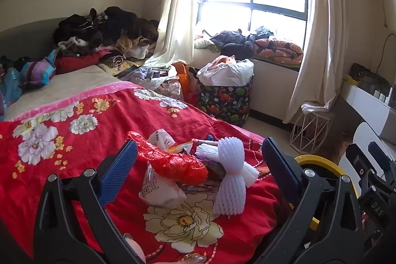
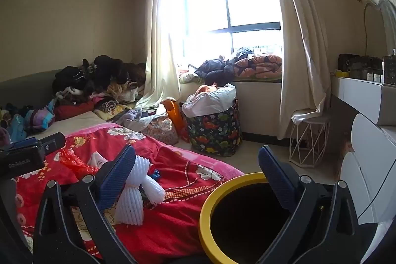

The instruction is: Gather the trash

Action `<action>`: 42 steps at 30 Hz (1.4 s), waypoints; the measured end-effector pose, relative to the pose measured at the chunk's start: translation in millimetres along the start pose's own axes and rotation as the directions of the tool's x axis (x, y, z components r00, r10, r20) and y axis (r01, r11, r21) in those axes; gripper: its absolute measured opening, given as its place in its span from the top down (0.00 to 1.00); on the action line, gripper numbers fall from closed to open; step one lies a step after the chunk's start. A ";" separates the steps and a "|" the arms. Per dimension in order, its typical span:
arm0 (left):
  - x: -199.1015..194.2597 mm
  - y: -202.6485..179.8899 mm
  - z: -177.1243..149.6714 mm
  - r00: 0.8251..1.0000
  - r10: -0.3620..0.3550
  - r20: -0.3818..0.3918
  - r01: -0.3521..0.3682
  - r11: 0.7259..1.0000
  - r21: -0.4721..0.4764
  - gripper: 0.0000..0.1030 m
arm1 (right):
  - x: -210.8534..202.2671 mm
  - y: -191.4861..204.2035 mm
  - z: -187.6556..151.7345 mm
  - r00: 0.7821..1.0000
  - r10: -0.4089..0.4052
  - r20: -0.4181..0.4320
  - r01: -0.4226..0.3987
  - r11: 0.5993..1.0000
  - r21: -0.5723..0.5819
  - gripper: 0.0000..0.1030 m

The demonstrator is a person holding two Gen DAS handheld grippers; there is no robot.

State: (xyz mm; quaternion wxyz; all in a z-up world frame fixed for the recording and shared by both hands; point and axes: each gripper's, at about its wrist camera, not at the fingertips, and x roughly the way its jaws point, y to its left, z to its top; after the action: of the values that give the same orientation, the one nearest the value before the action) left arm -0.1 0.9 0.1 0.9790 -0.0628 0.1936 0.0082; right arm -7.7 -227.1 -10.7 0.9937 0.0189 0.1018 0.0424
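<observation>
Trash pile (image 1: pixel 178 170) uncollected on bed (image 1: pixel 74 140) — yellow-rimmed bin (image 2: pixel 237 219) appears empty; left gripper (image 1: pixel 198 165), right gripper (image 2: pixel 198 175) spread wide, nothing held.

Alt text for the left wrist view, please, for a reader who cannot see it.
Open left tongs frame a trash pile on a red floral bedspread: red plastic bag, white foam fruit net, crumpled wrappers. A yellow-rimmed bin sits at right.
</observation>
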 end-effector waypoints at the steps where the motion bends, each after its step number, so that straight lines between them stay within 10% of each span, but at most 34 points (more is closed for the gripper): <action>1: 0.1 0.2 0.1 1.000 0.000 0.000 0.000 1.000 0.000 0.10 | -0.5 -0.1 0.0 1.000 0.000 0.000 0.000 1.000 0.000 0.06; 42: -4.9 -12.6 1.2 1.000 -0.021 0.013 0.021 1.000 0.018 0.11 | 6.1 -3.4 -8.0 1.000 0.003 -0.025 -0.004 1.000 -0.010 0.06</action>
State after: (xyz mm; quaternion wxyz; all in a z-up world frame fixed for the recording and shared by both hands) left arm -3.6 -11.4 4.6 0.9808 -0.0559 0.1866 -0.0036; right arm -3.1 -229.7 -19.9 0.9924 0.0135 0.1141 0.0450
